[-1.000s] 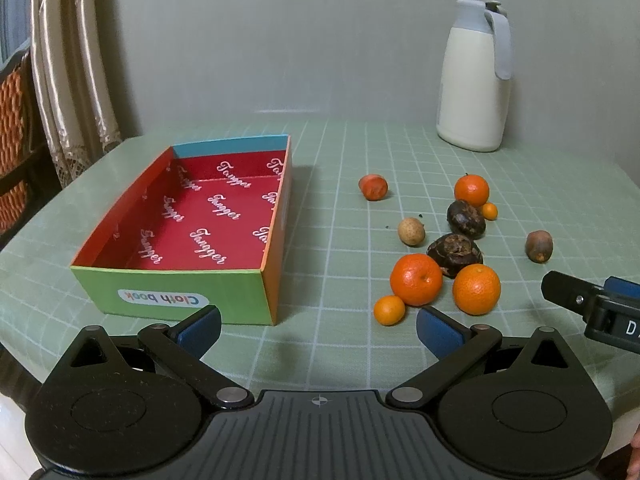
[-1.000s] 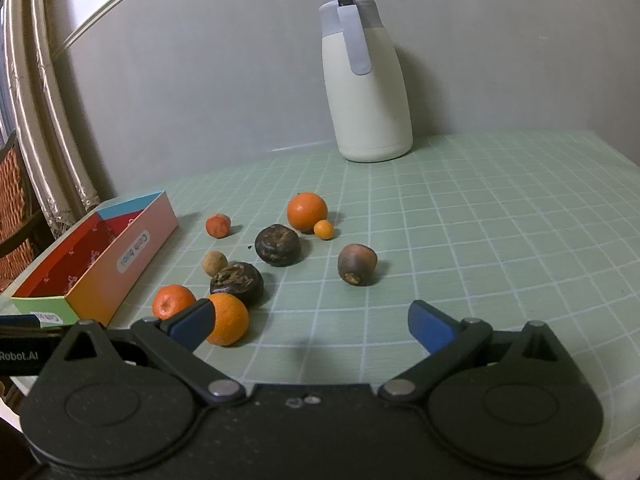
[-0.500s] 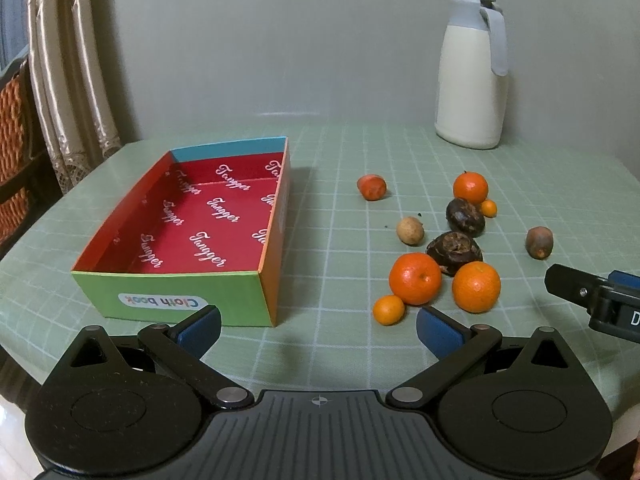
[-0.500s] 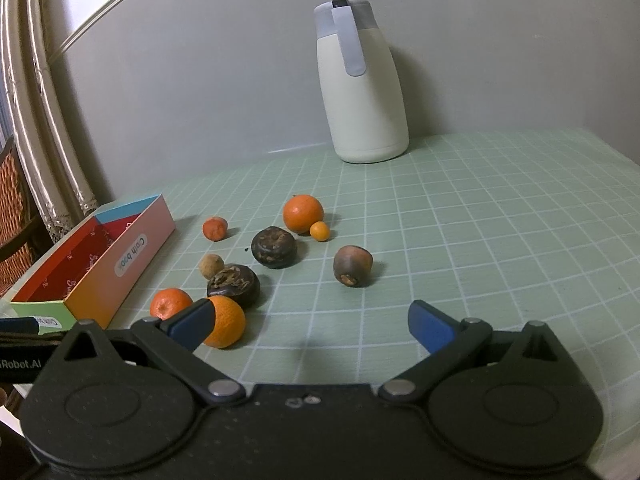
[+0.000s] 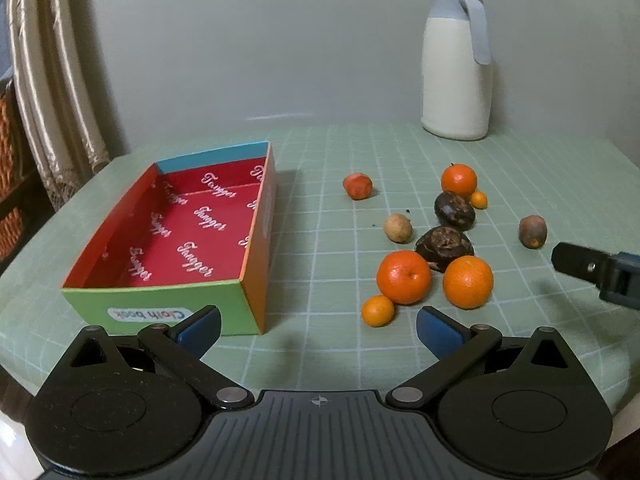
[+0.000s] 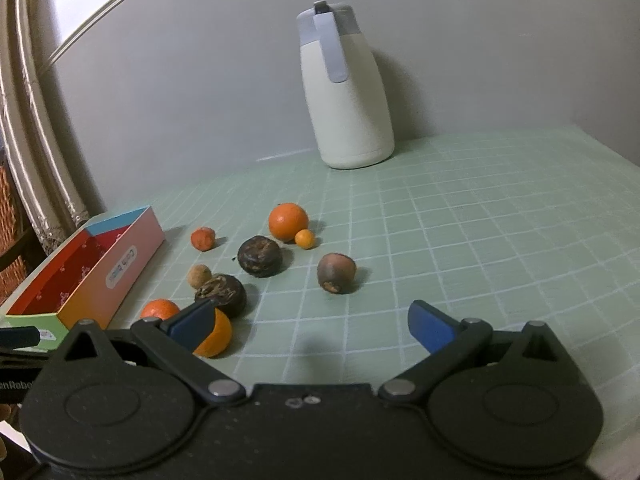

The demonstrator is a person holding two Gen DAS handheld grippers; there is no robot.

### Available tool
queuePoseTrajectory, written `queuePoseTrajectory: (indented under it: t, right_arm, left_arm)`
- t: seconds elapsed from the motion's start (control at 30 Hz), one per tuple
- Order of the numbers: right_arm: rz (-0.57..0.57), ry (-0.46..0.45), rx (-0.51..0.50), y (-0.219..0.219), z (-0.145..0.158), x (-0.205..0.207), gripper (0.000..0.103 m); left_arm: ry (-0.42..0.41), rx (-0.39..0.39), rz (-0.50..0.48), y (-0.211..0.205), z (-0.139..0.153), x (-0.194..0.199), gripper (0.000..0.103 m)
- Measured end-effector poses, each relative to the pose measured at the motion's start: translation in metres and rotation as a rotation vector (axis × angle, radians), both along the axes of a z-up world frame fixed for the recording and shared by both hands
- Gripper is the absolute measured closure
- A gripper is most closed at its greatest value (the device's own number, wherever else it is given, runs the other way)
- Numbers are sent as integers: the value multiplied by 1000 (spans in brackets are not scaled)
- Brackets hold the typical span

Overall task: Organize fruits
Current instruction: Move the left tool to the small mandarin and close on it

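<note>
An empty cardboard box (image 5: 152, 300) with a red lining sits left on the green checked tablecloth; it shows at far left (image 6: 108, 276) in the right wrist view. Right of it lie several fruits: oranges (image 5: 404, 277) (image 5: 468, 281) (image 5: 459, 179), two dark wrinkled fruits (image 5: 444, 247) (image 5: 455, 209), a brownish fruit (image 5: 532, 231) (image 6: 336, 273), a tan one (image 5: 397, 227), a red one (image 5: 357, 186) and small kumquats (image 5: 377, 310). My left gripper (image 5: 318, 326) is open, low at the near edge. My right gripper (image 6: 310, 324) is open, just short of the brownish fruit.
A white thermos jug (image 5: 456, 68) (image 6: 344, 92) stands at the back by the grey wall. Curtains (image 5: 52, 80) and a wicker chair hang off the table's left side. The cloth right of the fruits (image 6: 500, 232) is bare.
The right gripper has crept forward toward the fruits, which look larger in its view. The left gripper has hardly moved. Both stay open.
</note>
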State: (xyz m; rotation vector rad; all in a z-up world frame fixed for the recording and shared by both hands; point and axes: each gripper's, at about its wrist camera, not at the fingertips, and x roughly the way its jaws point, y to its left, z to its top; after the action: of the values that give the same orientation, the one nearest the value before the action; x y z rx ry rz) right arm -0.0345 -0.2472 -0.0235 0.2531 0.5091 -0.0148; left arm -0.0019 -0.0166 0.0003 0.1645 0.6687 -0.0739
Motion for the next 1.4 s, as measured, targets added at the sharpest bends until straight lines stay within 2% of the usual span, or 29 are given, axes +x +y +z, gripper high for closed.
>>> queuePoseTrajectory:
  t: [0.27, 0.47, 0.67, 0.73, 0.77, 0.8, 0.87, 1.1, 1.13, 1.2, 1.33, 1.4]
  right_arm:
    - [-23, -19, 22, -10, 3, -4, 0]
    - [-37, -25, 25, -16, 5, -7, 0]
    - [-131, -24, -62, -20, 7, -9, 0]
    - [-157, -24, -71, -23, 7, -10, 0]
    - [-162, -24, -64, -26, 7, -10, 0]
    - [-162, -25, -53, -28, 7, -11, 0]
    - [-162, -26, -36, -32, 6, -12, 0]
    - [-153, -30, -37, -32, 6, -15, 0]
    - [-150, -30, -35, -32, 6, -14, 0]
    - [-144, -30, -30, -32, 6, -14, 0]
    - [-137, -34, -26, -32, 6, -14, 0]
    - [-136, -34, -26, -32, 6, -14, 0]
  left_arm:
    - [-41, 85, -60, -15, 0, 3, 0]
    - [-54, 116, -96, -20, -6, 6, 1]
    - [-58, 132, -119, -26, -16, 7, 1]
    - [-61, 134, -127, -28, -19, 8, 14]
    - [-48, 135, -137, -29, -21, 10, 30]
    - [-25, 125, -146, -29, -24, 13, 37]
    - [0, 102, -143, -27, -28, 18, 38]
    - [-39, 105, -172, -28, -35, 18, 38]
    - [-43, 100, -178, -28, -35, 19, 41]
    - [-40, 81, -195, -27, -36, 21, 54]
    - [-56, 80, -209, -29, -37, 20, 58]
    - [-57, 66, -214, -28, -38, 19, 64]
